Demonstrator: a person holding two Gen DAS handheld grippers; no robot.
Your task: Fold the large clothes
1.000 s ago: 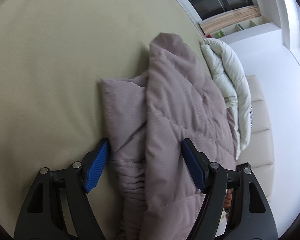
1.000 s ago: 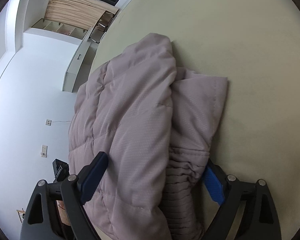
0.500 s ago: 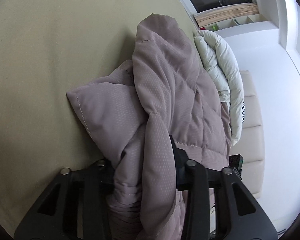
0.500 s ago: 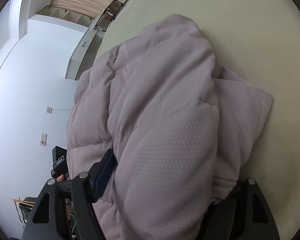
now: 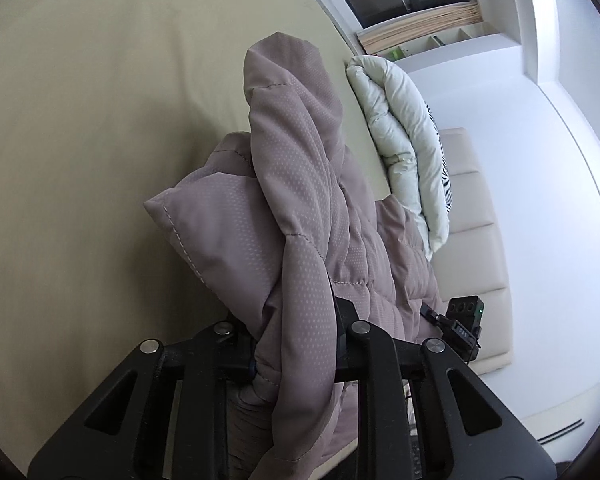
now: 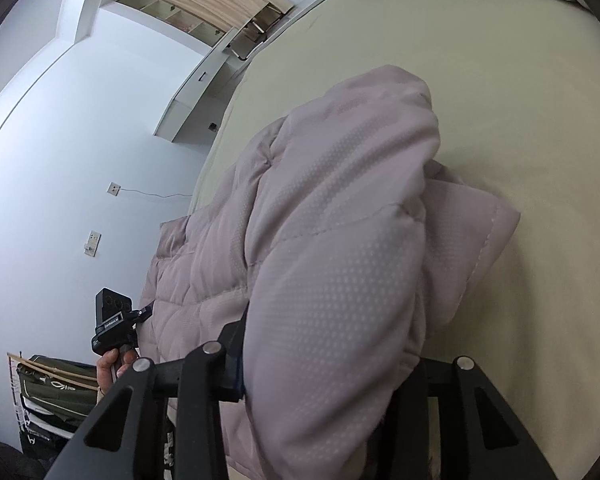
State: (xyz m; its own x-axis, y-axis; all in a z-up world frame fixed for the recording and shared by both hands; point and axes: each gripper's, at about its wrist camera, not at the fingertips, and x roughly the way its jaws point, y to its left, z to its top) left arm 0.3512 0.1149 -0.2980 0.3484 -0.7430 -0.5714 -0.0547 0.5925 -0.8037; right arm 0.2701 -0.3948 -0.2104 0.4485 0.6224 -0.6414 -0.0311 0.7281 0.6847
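Observation:
A mauve quilted puffer jacket [image 5: 300, 208] lies on a beige bed [image 5: 80, 120], its near part lifted and bunched. My left gripper [image 5: 296, 344] is shut on a thick fold of the jacket near its ribbed cuff. In the right wrist view the same jacket [image 6: 324, 248] bulges up over the jaws. My right gripper [image 6: 328, 364] is shut on another bunch of its fabric, with the blue pads hidden in the cloth. The jacket hangs over the bed's edge between the two grippers.
A white duvet [image 5: 400, 132] and a zebra-print pillow [image 5: 444, 176] lie at the head of the bed beside a padded headboard [image 5: 476, 240]. The bed sheet [image 6: 500, 100] stretches beyond the jacket. A clothes rack [image 6: 48, 396] stands by the wall.
Both grippers went from open around the jacket's edge to shut on its fabric. They have lifted it, so the jacket stands higher and fills more of both views.

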